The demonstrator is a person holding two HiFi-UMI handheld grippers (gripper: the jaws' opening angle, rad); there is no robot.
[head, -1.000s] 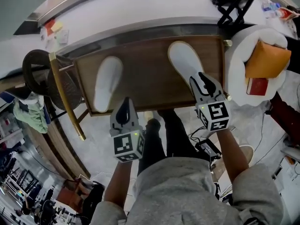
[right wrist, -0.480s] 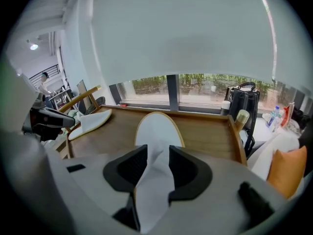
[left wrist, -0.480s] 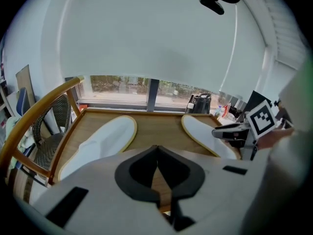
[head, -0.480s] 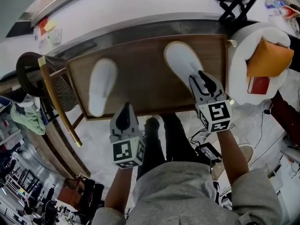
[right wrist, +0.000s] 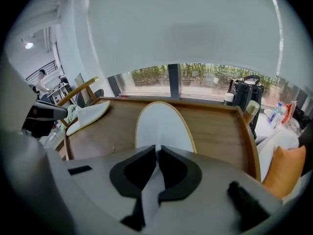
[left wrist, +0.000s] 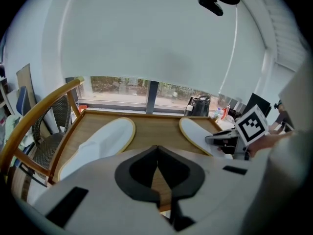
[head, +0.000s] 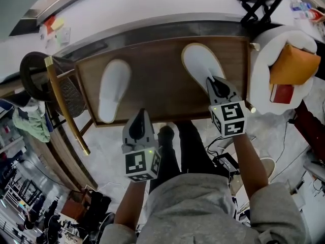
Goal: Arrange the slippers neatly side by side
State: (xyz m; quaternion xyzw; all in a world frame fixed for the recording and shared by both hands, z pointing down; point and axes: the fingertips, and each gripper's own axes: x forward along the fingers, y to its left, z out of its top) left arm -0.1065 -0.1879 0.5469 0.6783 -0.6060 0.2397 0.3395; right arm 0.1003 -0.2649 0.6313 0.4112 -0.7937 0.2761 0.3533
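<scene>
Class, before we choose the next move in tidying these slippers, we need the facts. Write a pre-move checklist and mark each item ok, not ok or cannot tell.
1. Right gripper grips the right slipper: ok. Its jaws have just been closing and now pinch the slipper's near end.
2. Left gripper is free: ok. Jaws together, nothing between them.
3. Left slipper lies flat on the table: ok.
4. Slippers are side by side: not ok. They are far apart and not parallel.
5. Table between the slippers is clear: ok. Only bare wood there.
</scene>
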